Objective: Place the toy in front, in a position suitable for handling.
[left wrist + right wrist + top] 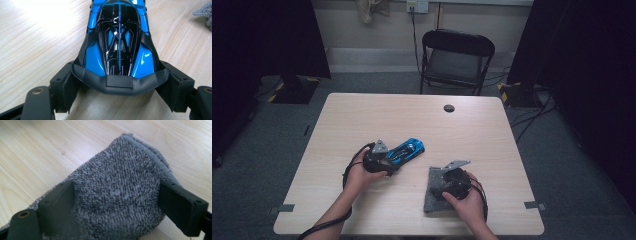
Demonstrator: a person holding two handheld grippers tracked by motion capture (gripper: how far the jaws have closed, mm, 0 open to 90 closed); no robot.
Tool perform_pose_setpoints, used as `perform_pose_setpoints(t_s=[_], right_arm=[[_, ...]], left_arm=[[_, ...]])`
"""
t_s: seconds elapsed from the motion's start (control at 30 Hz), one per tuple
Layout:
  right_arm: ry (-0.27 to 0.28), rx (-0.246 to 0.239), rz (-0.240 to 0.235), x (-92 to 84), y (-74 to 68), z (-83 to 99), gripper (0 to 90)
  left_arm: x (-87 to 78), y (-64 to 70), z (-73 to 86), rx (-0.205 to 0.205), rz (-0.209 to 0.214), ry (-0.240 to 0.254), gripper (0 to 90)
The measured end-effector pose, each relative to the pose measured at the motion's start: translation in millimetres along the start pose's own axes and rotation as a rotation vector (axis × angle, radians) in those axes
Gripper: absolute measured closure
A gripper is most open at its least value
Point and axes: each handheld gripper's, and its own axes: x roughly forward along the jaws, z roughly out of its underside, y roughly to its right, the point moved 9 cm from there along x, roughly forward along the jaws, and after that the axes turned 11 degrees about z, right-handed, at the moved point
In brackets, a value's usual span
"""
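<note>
Gripping the blue toy car (119, 42) at its tail, the left hand-held gripper (384, 161) is clamping both pads against the car's rear flanks, and the car's long axis is running straight out from between the jaws toward the desk's (377, 112) far right corner. The car is lying near the middle of the desk, slightly toward the near left corner. The right hand-held gripper (447, 182) is pointing down at the grey cloth (120, 195) by the desk's near edge, its jaws straddling a raised fold of it; whether the pads are pinching it I cannot tell. The cloth is sitting to the right of the car, apart from it, so the right hand is the nearer one to carry it across.
</note>
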Motion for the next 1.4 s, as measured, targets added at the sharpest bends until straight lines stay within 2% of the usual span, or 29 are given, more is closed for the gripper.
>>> perform_pose_setpoints(t_s=[0.23,0.37,0.47,0.6,0.83,0.93,1.0,1.1,1.27,1.33,1.4], right_arm=[[-0.003,0.005,-0.006,6.4,-2.0,2.0,16.5],[-0.012,-0.031,-0.052,6.2,-3.1,0.7,23.5],[-0.015,-0.034,-0.082,5.2,-2.1,-0.8,35.1],[-0.005,-0.036,-0.106,5.8,-0.3,-3.7,45.4],[0.004,-0.057,-0.142,9.5,9.1,-11.0,54.2],[0.011,-0.054,-0.143,11.0,18.6,-14.5,57.5],[0.014,-0.038,-0.147,12.2,25.2,-16.3,58.3],[0.021,-0.042,-0.133,13.4,36.3,-20.3,58.7],[0.021,-0.093,-0.11,16.7,55.2,-29.9,57.2],[0.023,-0.105,-0.082,19.8,64.2,-34.0,52.8],[0.021,-0.086,-0.087,22.4,67.5,-36.3,42.4]], left_arm=[[0.0,0.1,0.0,-0.001,0.001,0.0,24.5],[0.1,0.2,0.0,-0.002,0.0,0.001,24.5],[0.1,0.3,0.0,-0.003,0.001,0.001,24.5],[0.1,0.1,0.0,-0.001,0.001,0.0,24.5],[0.1,0.2,0.0,-0.003,0.001,0.001,24.5],[0.1,0.2,0.0,-0.004,0.001,0.001,24.5],[0.1,0.2,0.0,-0.003,0.001,0.001,24.5],[0.1,0.1,-0.1,-0.004,0.0,0.002,24.5],[0.1,0.1,-0.1,-0.004,0.0,0.002,24.5],[0.1,0.1,0.0,-0.003,0.001,0.001,24.5],[0.1,0.1,-0.1,-0.005,0.001,0.002,24.5]])
